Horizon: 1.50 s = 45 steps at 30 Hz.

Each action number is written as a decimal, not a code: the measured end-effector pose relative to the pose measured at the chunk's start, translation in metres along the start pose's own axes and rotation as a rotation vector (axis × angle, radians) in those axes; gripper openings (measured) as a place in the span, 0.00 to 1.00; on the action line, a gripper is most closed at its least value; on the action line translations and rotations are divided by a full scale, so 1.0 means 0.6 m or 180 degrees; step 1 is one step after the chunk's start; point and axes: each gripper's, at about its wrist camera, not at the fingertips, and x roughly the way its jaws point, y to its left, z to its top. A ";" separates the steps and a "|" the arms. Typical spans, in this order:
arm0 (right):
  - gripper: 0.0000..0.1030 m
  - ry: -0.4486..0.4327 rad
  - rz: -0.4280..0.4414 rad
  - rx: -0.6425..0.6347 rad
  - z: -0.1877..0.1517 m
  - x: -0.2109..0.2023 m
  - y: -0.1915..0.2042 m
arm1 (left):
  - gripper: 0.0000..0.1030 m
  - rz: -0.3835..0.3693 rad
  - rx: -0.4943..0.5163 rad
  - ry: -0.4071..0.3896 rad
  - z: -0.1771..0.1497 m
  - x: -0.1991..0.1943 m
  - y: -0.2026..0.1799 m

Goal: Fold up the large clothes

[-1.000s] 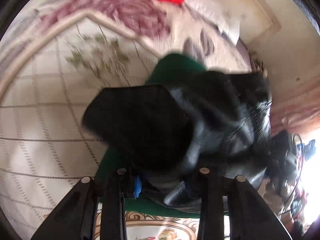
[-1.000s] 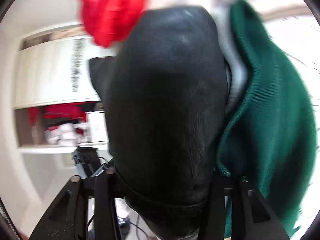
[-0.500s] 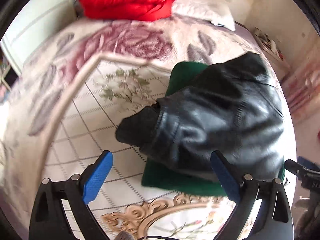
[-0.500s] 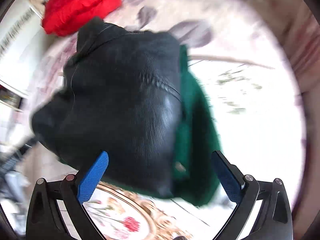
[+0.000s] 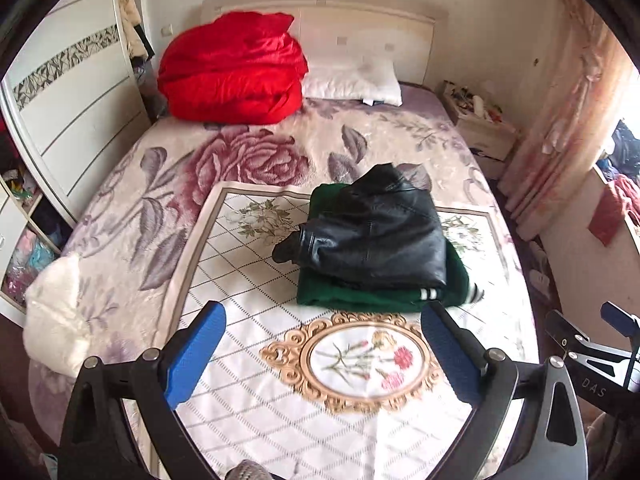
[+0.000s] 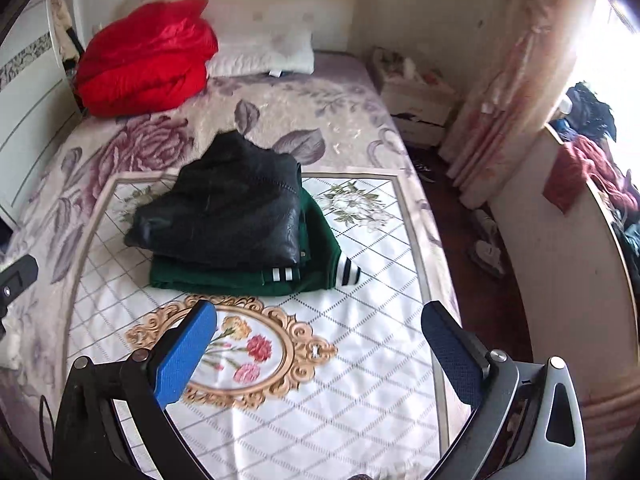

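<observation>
A folded black leather jacket point(image 5: 380, 232) lies on top of a folded green garment point(image 5: 360, 298) on the patterned cloth on the bed; both also show in the right wrist view, the jacket point(image 6: 228, 212) over the green garment point(image 6: 240, 280), whose striped cuffs stick out at the right. My left gripper point(image 5: 322, 354) is open and empty, held back above the near part of the cloth. My right gripper point(image 6: 320, 354) is open and empty, also back from the pile. Part of the right gripper shows at the left wrist view's right edge point(image 5: 592, 344).
A red quilt point(image 5: 236, 70) and a white pillow point(image 5: 352, 82) lie at the headboard. A white fluffy item point(image 5: 56, 312) sits at the bed's left edge. A wardrobe point(image 5: 68, 100) stands left, a nightstand point(image 5: 480, 120) and curtain point(image 5: 560, 120) right.
Both grippers let go of the black jacket, opened, and drew back from it. The jacket now rests folded on the green garment.
</observation>
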 end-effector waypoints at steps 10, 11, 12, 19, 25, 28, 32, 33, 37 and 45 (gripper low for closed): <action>1.00 -0.0411 -0.0143 0.0184 -0.087 -0.425 -0.040 | 0.97 -0.0088 0.0140 -0.0208 -0.042 -0.307 0.000; 1.00 -0.0462 -0.0128 0.0196 -0.093 -0.463 -0.043 | 0.97 -0.0074 0.0153 -0.0239 -0.048 -0.336 -0.002; 1.00 -0.0508 -0.0090 0.0213 -0.099 -0.500 -0.047 | 0.97 -0.0059 0.0172 -0.0271 -0.053 -0.359 -0.004; 1.00 -0.0769 -0.0013 0.0149 -0.133 -0.680 -0.064 | 0.97 0.0005 0.0151 -0.0468 -0.077 -0.496 -0.005; 1.00 -0.0880 0.0081 0.0106 -0.156 -0.775 -0.077 | 0.97 0.0073 0.0127 -0.0563 -0.088 -0.560 -0.006; 1.00 -0.0913 0.0087 0.0060 -0.157 -0.801 -0.082 | 0.97 0.0095 0.0062 -0.0559 -0.091 -0.576 -0.003; 1.00 -0.0932 0.0134 0.0039 -0.153 -0.817 -0.093 | 0.97 0.0111 0.0005 -0.0578 -0.091 -0.592 0.001; 1.00 -0.0935 0.0156 0.0039 -0.154 -0.825 -0.096 | 0.97 0.0111 -0.0008 -0.0581 -0.090 -0.595 0.002; 1.00 -0.0961 0.0198 0.0010 -0.152 -0.838 -0.103 | 0.98 0.0142 -0.0027 -0.0651 -0.091 -0.611 0.002; 1.00 -0.1015 0.0227 0.0031 -0.148 -0.857 -0.122 | 0.98 0.0129 -0.0007 -0.0704 -0.097 -0.630 -0.003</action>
